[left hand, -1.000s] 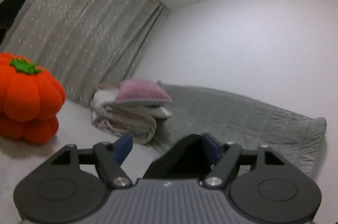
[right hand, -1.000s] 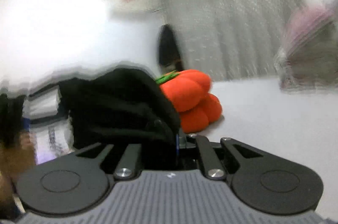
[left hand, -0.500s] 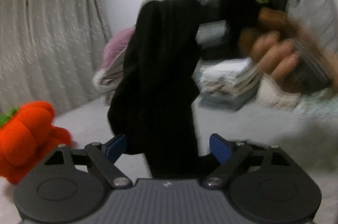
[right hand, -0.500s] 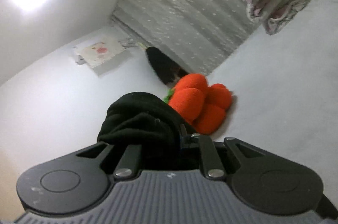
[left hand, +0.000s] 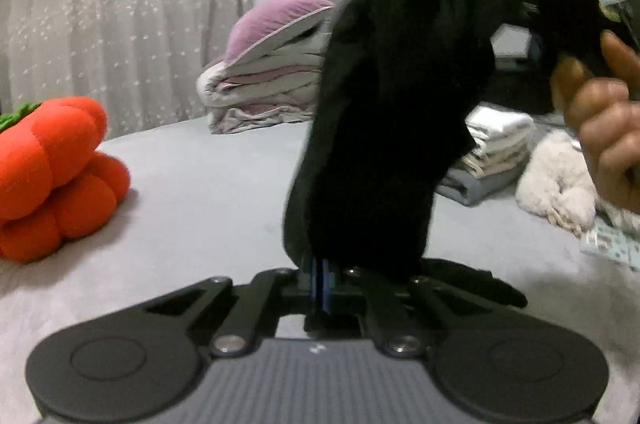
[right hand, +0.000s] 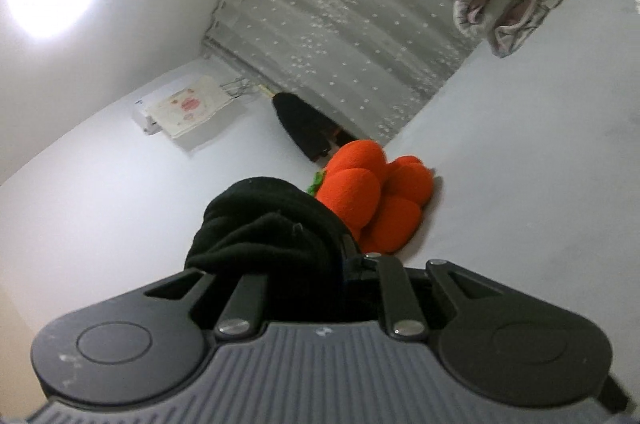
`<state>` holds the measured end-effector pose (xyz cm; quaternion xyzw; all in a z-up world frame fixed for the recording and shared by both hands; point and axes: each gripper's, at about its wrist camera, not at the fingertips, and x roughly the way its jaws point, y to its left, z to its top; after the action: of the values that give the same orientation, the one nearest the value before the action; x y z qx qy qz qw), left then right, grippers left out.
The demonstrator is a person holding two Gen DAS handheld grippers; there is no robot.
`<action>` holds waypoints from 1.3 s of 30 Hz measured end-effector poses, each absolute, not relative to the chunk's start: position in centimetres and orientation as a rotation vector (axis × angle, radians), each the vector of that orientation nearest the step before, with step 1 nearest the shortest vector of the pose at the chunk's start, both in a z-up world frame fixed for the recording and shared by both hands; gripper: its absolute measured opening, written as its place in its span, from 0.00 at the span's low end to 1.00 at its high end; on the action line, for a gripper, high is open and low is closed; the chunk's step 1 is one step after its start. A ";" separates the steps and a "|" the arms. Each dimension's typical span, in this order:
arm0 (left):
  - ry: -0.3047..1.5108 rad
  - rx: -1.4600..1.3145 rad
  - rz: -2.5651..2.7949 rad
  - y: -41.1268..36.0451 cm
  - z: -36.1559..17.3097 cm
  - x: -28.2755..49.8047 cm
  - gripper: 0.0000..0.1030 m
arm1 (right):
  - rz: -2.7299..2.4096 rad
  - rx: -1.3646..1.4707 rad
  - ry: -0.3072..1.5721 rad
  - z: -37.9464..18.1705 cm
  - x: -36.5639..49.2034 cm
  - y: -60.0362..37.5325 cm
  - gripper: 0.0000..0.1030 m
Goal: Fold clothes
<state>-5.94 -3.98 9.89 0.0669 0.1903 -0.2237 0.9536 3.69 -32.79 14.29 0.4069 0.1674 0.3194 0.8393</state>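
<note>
A black garment [left hand: 384, 127] hangs stretched in the air between my two grippers above the grey bed [left hand: 192, 191]. In the left wrist view my left gripper [left hand: 320, 274] is shut, its blue pads pressed together on the garment's lower edge. The cloth's upper end runs right to a person's hand [left hand: 604, 127] holding the other gripper. In the right wrist view my right gripper [right hand: 346, 264] is shut on a bunched fold of the black garment [right hand: 272, 224], which hides its fingertips.
An orange pumpkin plush [left hand: 52, 171] sits on the bed at the left. A folded quilt with a pink pillow [left hand: 264, 75] lies by the curtain. A stack of folded pale clothes [left hand: 496, 139] and a white fluffy item [left hand: 556, 183] lie at the right.
My left gripper was open around the hanging garment and has shut on its lower edge. The right gripper stays shut on the cloth and has tilted.
</note>
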 end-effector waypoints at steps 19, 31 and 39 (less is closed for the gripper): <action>0.413 0.170 -0.324 -1.1 10.6 -5.0 0.01 | 0.213 1.062 0.724 6.8 4.8 -34.1 0.27; 0.485 0.317 -0.417 -6.0 7.8 -1.7 0.69 | -0.021 1.200 0.785 3.6 1.2 -37.8 0.40; 0.612 0.124 -0.409 -5.6 5.8 3.3 0.27 | 0.003 1.020 0.783 4.1 2.3 -37.0 0.40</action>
<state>3.33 -5.59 5.85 0.0607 0.2989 -0.2000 0.9311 2.27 -37.03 4.13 0.4757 0.3652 0.0012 0.8002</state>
